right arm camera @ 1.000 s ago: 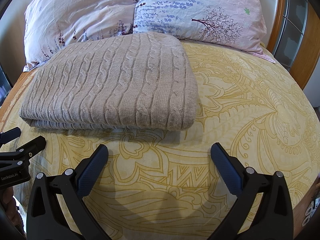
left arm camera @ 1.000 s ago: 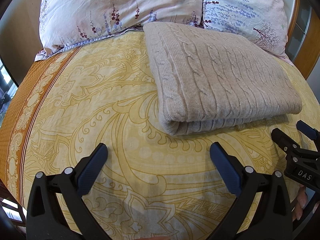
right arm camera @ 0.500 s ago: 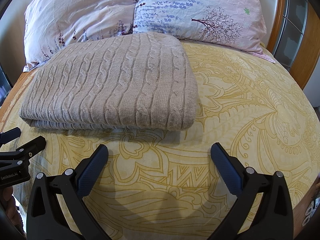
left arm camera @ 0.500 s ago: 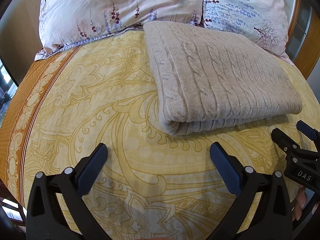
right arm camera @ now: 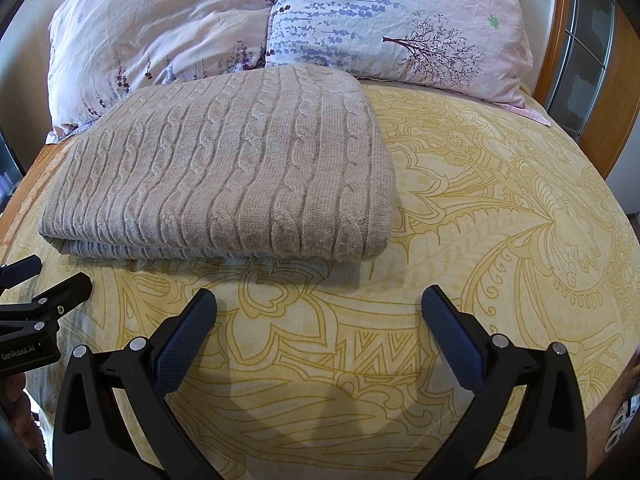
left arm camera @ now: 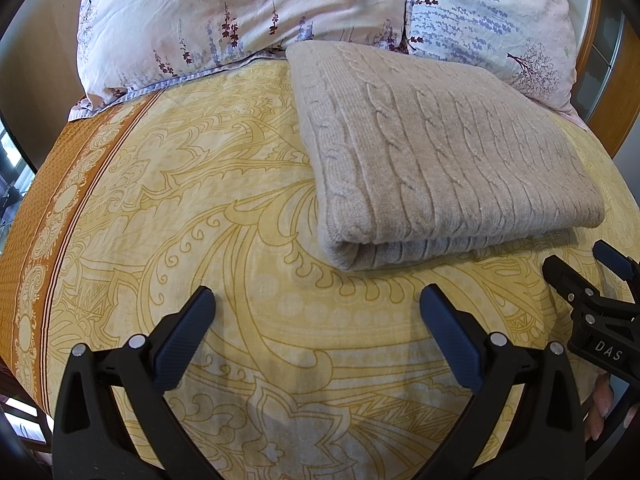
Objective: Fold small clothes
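**Both claws empty above the bedspread, folded sweater just ahead**

Your left claw has its two fingers spread wide and holds nothing; it hangs over bare bedspread, short of the sweater. Your right claw is likewise spread and empty, beside the left one. Just beyond both lies the cable-knit sweater, flat on the bedspread and already doubled over: the rounded fold faces your left claw, and layered edges show along the near side. Its far end touches the two floral pillows at the headboard.

The fold appears essentially complete, so judge the step in hand as a final check or tidy. If you make another fold, close each claw on all layers at a near corner, lift both corners level, and lay them down together. Avoid pinching the bedspread beneath, and avoid dragging, since the knit will probably stretch and slide.
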